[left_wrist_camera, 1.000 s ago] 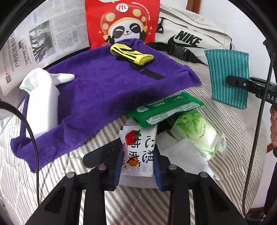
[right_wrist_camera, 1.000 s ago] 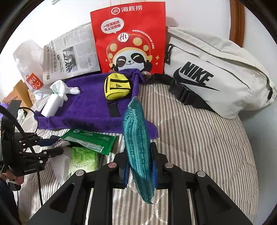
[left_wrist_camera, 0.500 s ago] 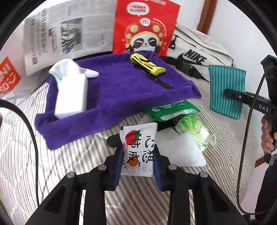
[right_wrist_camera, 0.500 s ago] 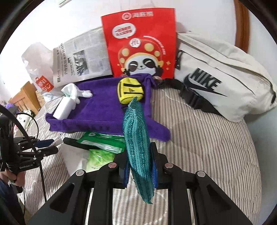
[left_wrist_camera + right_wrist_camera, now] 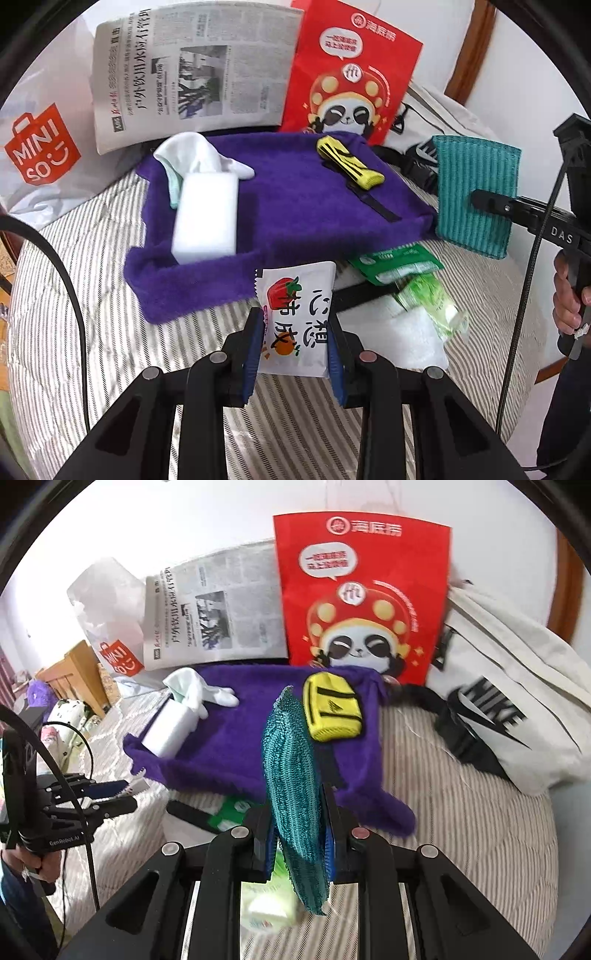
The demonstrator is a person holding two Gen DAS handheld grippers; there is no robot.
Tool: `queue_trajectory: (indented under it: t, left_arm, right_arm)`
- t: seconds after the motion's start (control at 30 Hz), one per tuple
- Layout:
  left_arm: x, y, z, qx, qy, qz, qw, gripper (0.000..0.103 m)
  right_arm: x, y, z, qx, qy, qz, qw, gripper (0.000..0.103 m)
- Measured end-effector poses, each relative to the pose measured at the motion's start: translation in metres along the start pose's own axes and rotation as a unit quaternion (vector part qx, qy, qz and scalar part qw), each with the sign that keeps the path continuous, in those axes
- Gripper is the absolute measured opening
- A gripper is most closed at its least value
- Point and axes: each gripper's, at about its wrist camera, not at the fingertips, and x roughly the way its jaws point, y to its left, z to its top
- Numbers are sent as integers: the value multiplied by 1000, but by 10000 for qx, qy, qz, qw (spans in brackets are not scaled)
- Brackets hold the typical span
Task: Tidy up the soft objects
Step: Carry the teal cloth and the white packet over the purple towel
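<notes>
In the left wrist view, the white foam block (image 5: 205,218) with a pale sock (image 5: 192,155) draped on its far end lies at left centre of the frame on the purple towel (image 5: 295,221), long axis running away from the camera. At lower centre the left gripper (image 5: 293,332) has its fingers pinching a white snack packet (image 5: 295,321), held upright just short of the towel's near edge, so the towel lies straight ahead and slightly up-frame. Right of that, a green pouch (image 5: 395,262) and a clear green-printed pack (image 5: 428,302) rest on the striped bed (image 5: 92,258) beside the towel's near right corner. At far right the right gripper (image 5: 299,827) clamps a teal cloth (image 5: 474,195) hanging edge-down; its fingers are pressed nearly together on the fabric. That cloth hangs beside the towel's right edge, so the right hand seems nearer. Open purple room lies between the block and the yellow pouch (image 5: 349,162).
</notes>
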Motion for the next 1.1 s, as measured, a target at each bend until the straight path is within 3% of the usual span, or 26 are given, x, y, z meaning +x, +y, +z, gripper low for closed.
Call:
queue_trajectory:
  t: [0.27, 0.6, 0.87, 1.1]
  left_arm:
    - [-2, 20, 20, -85, -75, 46, 9999, 30]
    - [8, 38, 42, -50, -56, 40, 10000, 30]
    - [21, 45, 52, -106, -30, -23, 9999, 30]
    - [31, 40, 63, -66, -5, -83, 9999, 30]
  right_arm:
    - [51, 5, 42, 32, 298, 262, 9992, 20]
    - [107, -8, 65, 414, 830, 721, 9931, 19]
    - [124, -26, 75, 603, 1005, 621, 9912, 19]
    - [137, -41, 77, 655, 1189, 732, 9880, 26]
